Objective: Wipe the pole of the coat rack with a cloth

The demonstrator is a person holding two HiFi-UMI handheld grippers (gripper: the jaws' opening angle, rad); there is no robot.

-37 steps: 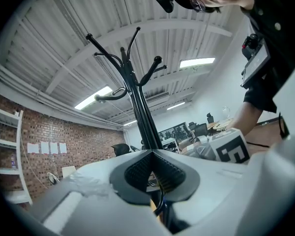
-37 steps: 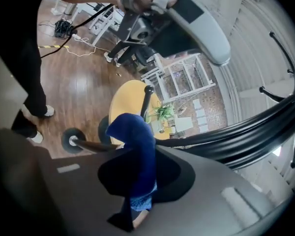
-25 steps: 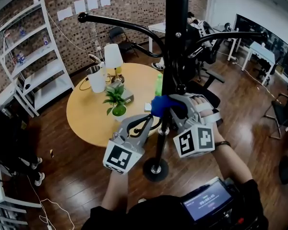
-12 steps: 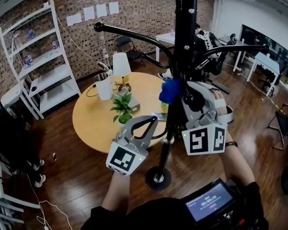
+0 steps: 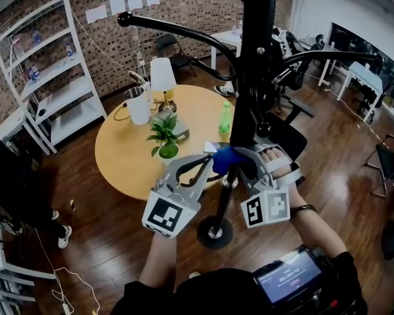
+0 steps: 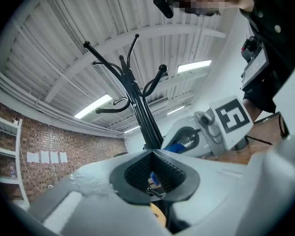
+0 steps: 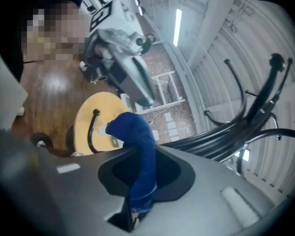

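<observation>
Centre of the head view: tall black metal coat rack pole [image 5: 253,77], running down to its round black base [image 5: 214,231] on the dark wood floor [image 5: 105,241]. Low on that pole, above the base, sits a bunched blue cloth [image 5: 226,161], against the pole's near-left side. Jaws of the right gripper [image 5: 245,166] are clamped on the cloth; the right gripper view shows it pinched between the pads and sticking up out of them. Just left of the pole, beside the cloth, is the left gripper [image 5: 203,167], jaws closed together with nothing between them; can't tell if it touches the pole. Left of the rack and farther back: round light-wood table [image 5: 125,166] carrying a small green potted plant [image 5: 163,134], a white-shaded lamp [image 5: 161,77], a white jug [image 5: 136,107] and a green bottle [image 5: 225,118]. Far left, a white open shelf unit [image 5: 49,84] stands against the brick wall [image 5: 184,5].
</observation>
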